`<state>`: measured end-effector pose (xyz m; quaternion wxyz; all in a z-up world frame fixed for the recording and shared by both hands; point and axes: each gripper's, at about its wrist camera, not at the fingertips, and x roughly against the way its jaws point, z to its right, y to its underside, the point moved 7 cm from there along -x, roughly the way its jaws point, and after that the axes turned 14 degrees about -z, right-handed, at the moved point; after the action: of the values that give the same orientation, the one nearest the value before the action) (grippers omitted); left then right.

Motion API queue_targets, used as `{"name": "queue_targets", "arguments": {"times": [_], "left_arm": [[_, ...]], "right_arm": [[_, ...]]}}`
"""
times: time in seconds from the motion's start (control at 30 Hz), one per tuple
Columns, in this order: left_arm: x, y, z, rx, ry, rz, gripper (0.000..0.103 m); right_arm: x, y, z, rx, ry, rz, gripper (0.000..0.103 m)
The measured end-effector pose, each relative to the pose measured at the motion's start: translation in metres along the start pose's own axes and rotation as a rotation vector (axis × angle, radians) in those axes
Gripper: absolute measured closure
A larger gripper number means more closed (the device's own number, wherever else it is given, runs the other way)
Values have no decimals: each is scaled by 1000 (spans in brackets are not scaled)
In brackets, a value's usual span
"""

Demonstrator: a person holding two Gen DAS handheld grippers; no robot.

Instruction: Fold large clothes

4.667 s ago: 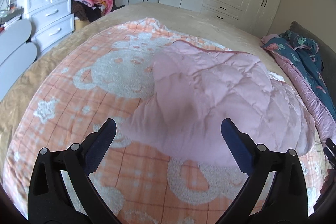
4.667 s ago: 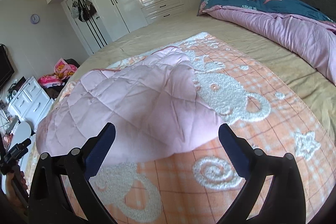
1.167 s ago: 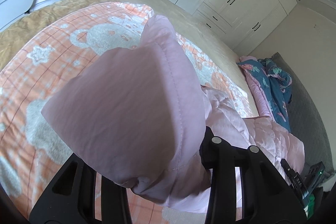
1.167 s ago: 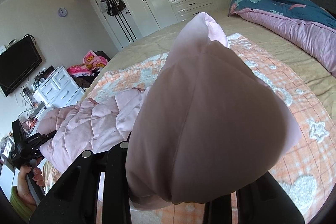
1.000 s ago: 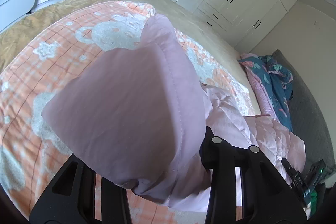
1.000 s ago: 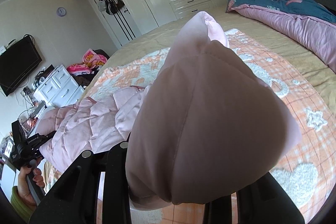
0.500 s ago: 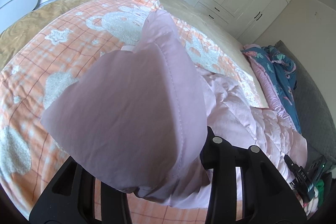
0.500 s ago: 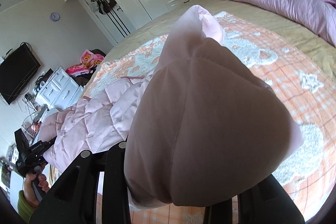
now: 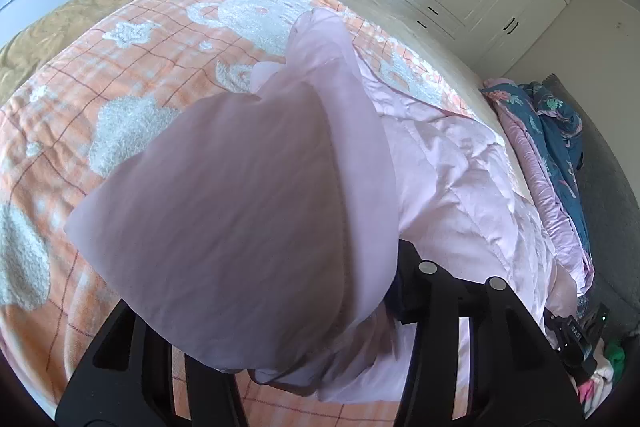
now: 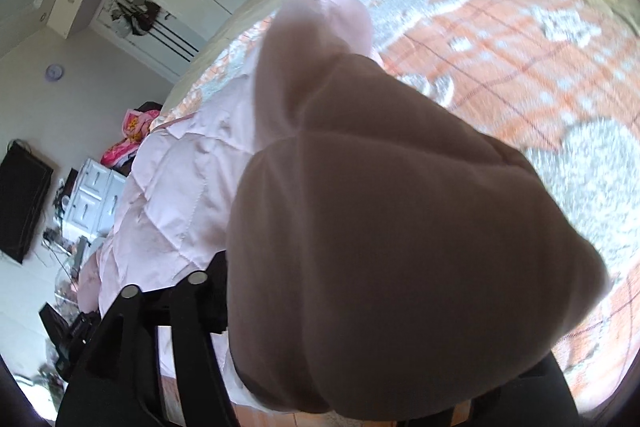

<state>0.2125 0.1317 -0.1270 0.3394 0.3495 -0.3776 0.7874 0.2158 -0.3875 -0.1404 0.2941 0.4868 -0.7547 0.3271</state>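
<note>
the pink quilted coat (image 9: 460,163) is being folded on the bed (image 9: 52,27), over an orange blanket (image 9: 132,95). in the left wrist view, one corner of the coat is being held bunched up in front of the lens, and the left hand-held gripper (image 9: 320,327) is being kept clamped on it, its black frame drawn close together with fabric spilling between. the rest of the coat is lying to the right of that corner, spread across the blanket towards the dark blue duvet (image 9: 560,131). in the right wrist view, quilted panels are seen at the left, and a second bunched corner (image 10: 400,227) is filling the middle and right; the right hand-held gripper (image 10: 360,387) is likewise being held clamped on the coat, though its tips are hidden by cloth.

the step in hand is judged to be the carrying of the near edge over the body of the coat. the next move is judged to call for both corners being lowered level onto the far part, then released together so that the fold lies flat.

compared with the oldest frames, where both jaws were being held wide apart above a coat lying flat, both are now closed on lifted fabric. over the last second the corners have been carried farther across the bed, and the right view is being tilted and blurred by motion.
</note>
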Motion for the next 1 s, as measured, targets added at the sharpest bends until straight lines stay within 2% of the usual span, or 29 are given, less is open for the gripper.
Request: {"name": "queue_targets", "arguments": {"times": [0.07,0.27,0.37,0.47,0.6,0.67,0.73,0.77,0.83,1.0], "left_arm": [[0,1,0,-2,-2,0,61],[1,3,-1,9,-1,-8,60],[2,4,-1,10,-2,-9,59],[5,7,-2,8,-7,-11,55],[12,11,-5,12,-5,-18,50],[17,13,-8,16,-5,-21,40],[24,15,-13,22,1,-22,33],[29,17,-17,30,-1,-19,23],[39,18,-22,41,-9,-7,13],[71,17,-31,49,-32,40,10]], "right_arm": [[3,2,4,-21,0,2,25],[27,11,7,-41,-1,29,17],[42,15,10,-49,3,49,17],[61,22,10,-31,31,81,11],[80,28,4,22,77,109,10],[87,30,-1,50,94,122,10],[97,34,-5,75,108,142,10],[102,35,-8,90,117,153,8],[113,39,-16,117,128,176,5],[137,48,-33,177,140,224,4]]}}
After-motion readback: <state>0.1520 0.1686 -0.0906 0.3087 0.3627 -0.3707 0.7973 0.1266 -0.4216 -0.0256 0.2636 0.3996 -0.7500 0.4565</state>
